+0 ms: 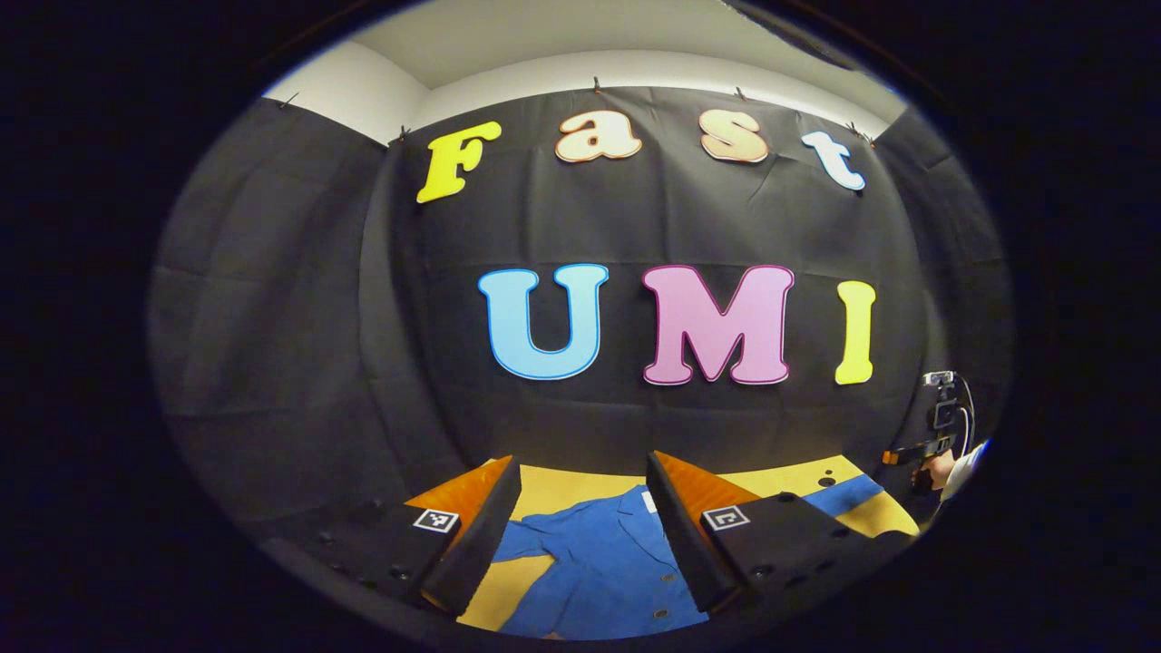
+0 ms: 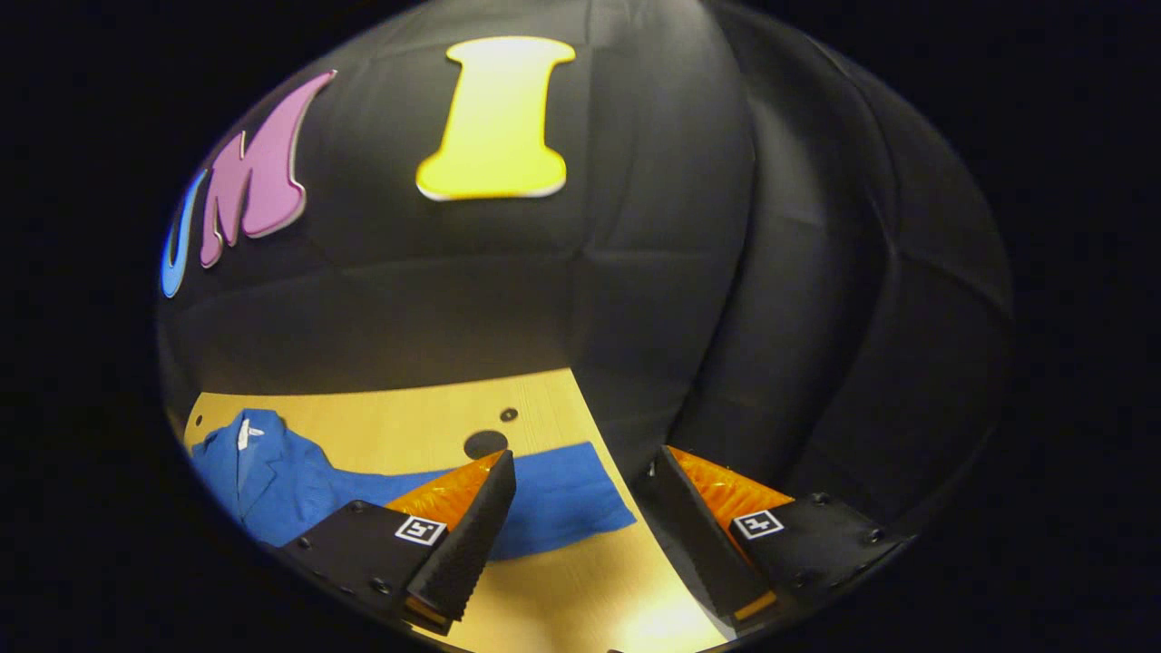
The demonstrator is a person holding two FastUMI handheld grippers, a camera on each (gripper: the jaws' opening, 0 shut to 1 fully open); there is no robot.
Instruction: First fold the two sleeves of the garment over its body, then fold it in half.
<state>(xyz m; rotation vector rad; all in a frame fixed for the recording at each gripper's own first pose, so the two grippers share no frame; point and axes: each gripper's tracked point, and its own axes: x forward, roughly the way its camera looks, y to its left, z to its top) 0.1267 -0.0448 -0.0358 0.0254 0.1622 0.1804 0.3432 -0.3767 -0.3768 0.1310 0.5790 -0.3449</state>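
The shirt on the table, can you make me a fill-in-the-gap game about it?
1. The shirt is ____ in colour.
2. It lies on a ____ table.
3. In the right gripper view, one sleeve lies stretched out ____ on the table.
4. Both the left claw and the right claw are ____, holding nothing.

Missing words: blue; wooden; flat; open

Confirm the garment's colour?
Plain blue collared button-front garment; clearest in the left gripper view.
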